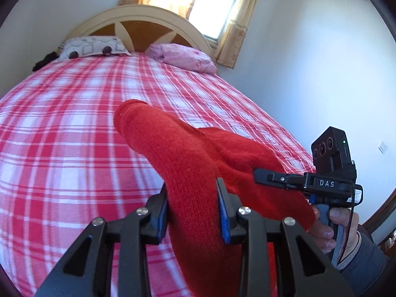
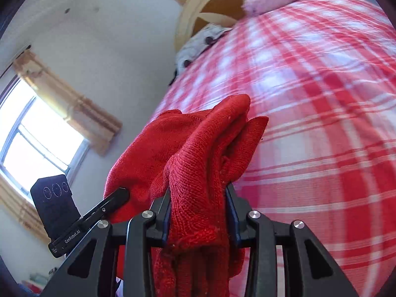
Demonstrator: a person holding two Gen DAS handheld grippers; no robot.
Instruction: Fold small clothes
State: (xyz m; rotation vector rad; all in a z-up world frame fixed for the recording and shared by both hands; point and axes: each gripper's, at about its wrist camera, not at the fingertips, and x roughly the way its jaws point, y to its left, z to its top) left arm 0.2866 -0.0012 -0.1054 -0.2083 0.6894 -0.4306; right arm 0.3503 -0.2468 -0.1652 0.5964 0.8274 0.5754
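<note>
up close, the left gripper (image 1: 193, 210) is clamped on a red knit garment (image 1: 188, 163), its blue-padded fingers (image 1: 224, 222) pressing the cloth from both sides. the cloth runs up and forward from between them, ending in a rounded fold above the bed. in the right wrist view the right gripper (image 2: 198, 212) is likewise closed tight on the same red knit garment (image 2: 198, 153), a bunched, ribbed edge squeezed between its pads and loose folds standing up beyond the tips. the garment hangs held between the two tools, lifted off the bedspread, not lying on it.

just beside, in the left wrist view, the right gripper (image 1: 269, 175) shows side-on, touching the right end of the cloth, with the person's hand (image 1: 331, 227) wrapped round its handle. in the right wrist view the left gripper (image 2: 116, 198) reaches into the cloth from the lower left.

beneath and beyond lies the red and white plaid bedspread (image 1: 74, 123). farther off, a patterned pillow (image 1: 94, 47) and a pink pillow (image 1: 185, 57) rest against the curved headboard (image 1: 138, 22). behind that, a bright window (image 1: 215, 7) with pale curtains (image 1: 240, 24).
</note>
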